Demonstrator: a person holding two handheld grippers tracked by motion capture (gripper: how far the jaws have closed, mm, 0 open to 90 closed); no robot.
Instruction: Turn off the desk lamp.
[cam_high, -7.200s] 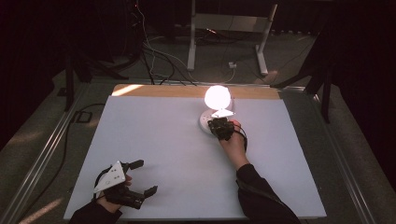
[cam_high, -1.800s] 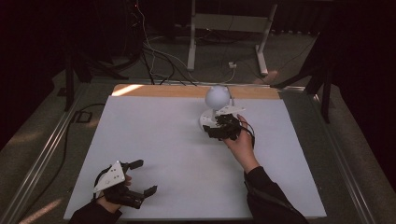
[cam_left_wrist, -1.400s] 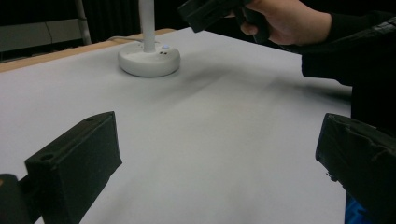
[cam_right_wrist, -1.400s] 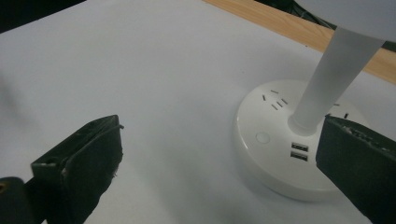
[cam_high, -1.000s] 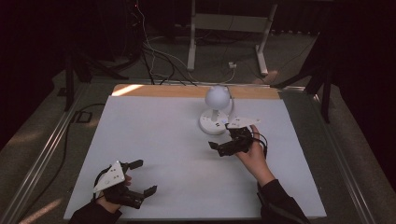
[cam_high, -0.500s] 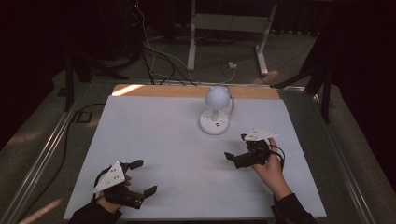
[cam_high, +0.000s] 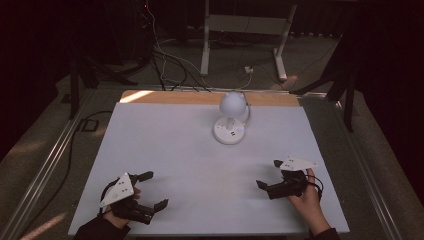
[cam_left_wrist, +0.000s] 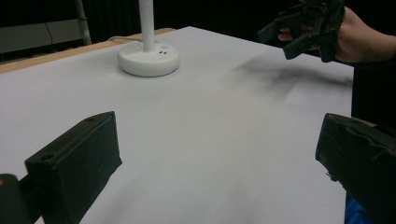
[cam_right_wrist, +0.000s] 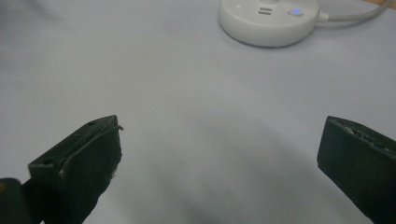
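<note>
We see the white desk lamp (cam_high: 230, 120) standing upright in the upper middle of the high view, its round base (cam_high: 229, 134) on the white table (cam_high: 170, 150) and its globe-shaped head dark, while a small blue light shows on the base at the top of the right gripper view. Our right gripper (cam_high: 270, 175), at the lower right of the high view, has its jaws spread wide with nothing between them, well apart from the lamp. Our left gripper (cam_high: 152, 190), at the lower left, is likewise wide open and empty, low over the bare table.
</note>
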